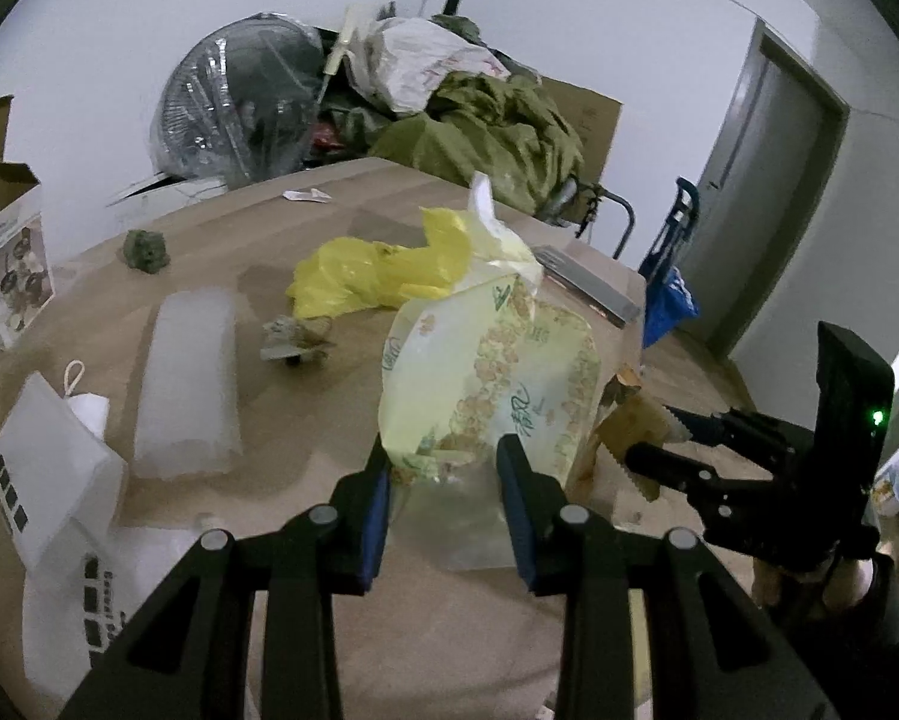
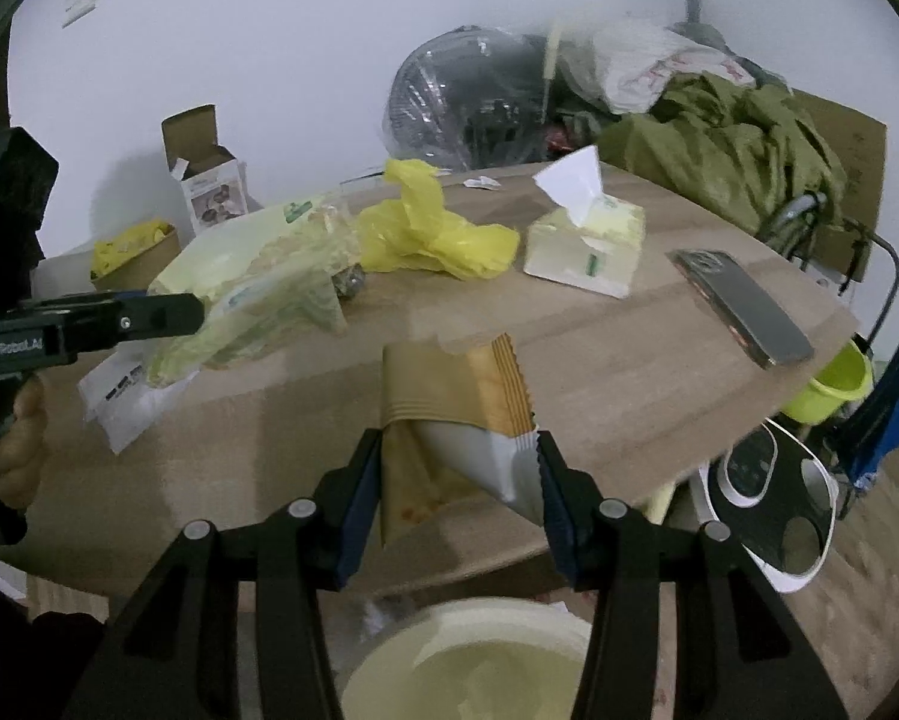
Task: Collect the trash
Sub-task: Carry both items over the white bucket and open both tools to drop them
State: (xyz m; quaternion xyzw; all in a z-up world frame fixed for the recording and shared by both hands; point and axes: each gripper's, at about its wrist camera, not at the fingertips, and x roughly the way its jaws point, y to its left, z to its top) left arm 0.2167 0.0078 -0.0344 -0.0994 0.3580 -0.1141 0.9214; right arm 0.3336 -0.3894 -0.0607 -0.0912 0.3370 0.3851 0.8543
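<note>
Both grippers are clenched on trash: the left gripper [image 1: 443,474] clamps the pale printed bag [image 1: 491,372] above the table [image 1: 341,198], while the right gripper [image 2: 458,480] pinches the brown wrapper [image 2: 449,384], nearer the cream bin [image 2: 467,660] directly beneath it.

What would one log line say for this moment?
left gripper: shut on tissue wrapper | right gripper: shut on snack packet | bin: below

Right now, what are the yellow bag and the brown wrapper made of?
The yellow bag looks like thin, soft plastic: it is crumpled into loose, slightly shiny folds. The brown wrapper seems to be foil-lined plastic or paper: matte brown outside, silvery inside, with a zigzag-cut edge. I cannot tell which for sure.
</note>
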